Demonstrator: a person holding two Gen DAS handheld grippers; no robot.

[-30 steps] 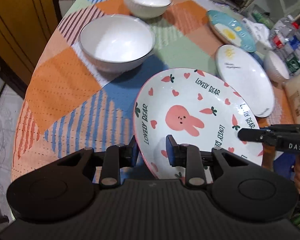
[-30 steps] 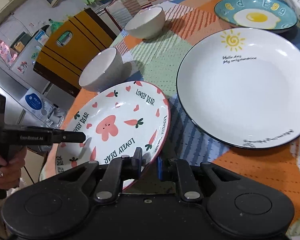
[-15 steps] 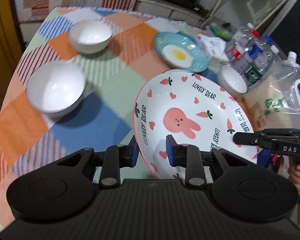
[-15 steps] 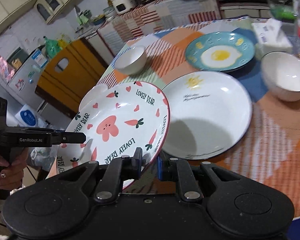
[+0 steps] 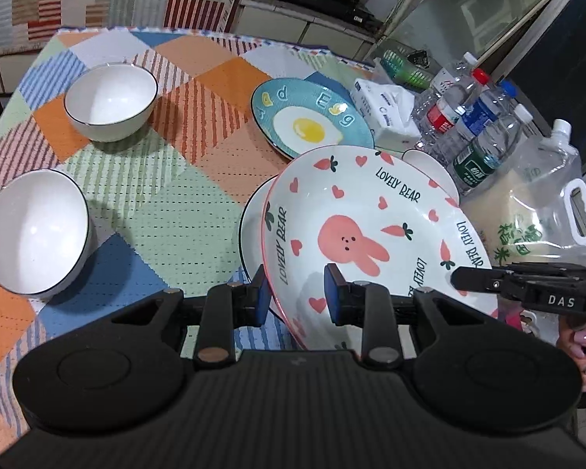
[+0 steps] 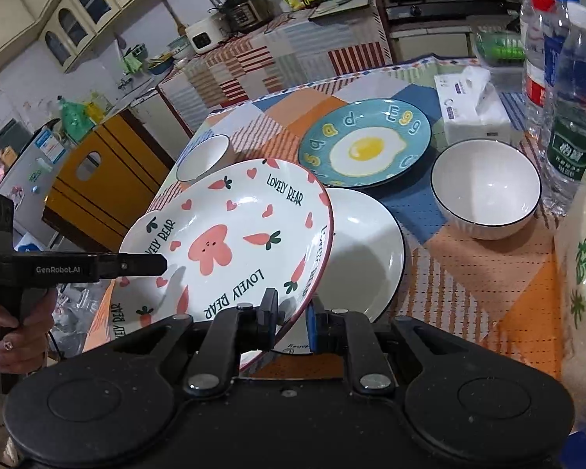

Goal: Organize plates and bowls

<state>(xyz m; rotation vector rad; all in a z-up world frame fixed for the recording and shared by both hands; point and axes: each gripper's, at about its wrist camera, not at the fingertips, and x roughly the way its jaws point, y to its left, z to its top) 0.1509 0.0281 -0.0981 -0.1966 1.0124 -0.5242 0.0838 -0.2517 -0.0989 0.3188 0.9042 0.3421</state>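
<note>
The pink rabbit plate (image 5: 371, 226) is held in the air, tilted, above the white sun plate (image 5: 252, 226). My left gripper (image 5: 297, 299) is shut on its near rim. My right gripper (image 6: 293, 322) is shut on the opposite rim; the rabbit plate (image 6: 230, 242) partly covers the white sun plate (image 6: 365, 250) in the right wrist view. The blue egg plate (image 5: 312, 119) lies behind it and also shows in the right wrist view (image 6: 365, 142). Two white bowls (image 5: 111, 101) (image 5: 35, 230) stand at the left. A third white bowl (image 6: 486, 189) stands at the right.
A tissue pack (image 5: 386, 111), several water bottles (image 5: 484, 133) and a clear bag of rice (image 5: 535, 211) crowd the table's right side. A patchwork cloth (image 5: 168, 179) covers the table. A yellow cabinet (image 6: 97, 179) stands beyond the left edge.
Both grippers have carried the rabbit plate up and to the right, from beside the white sun plate to above it. Their grip on it has not changed.
</note>
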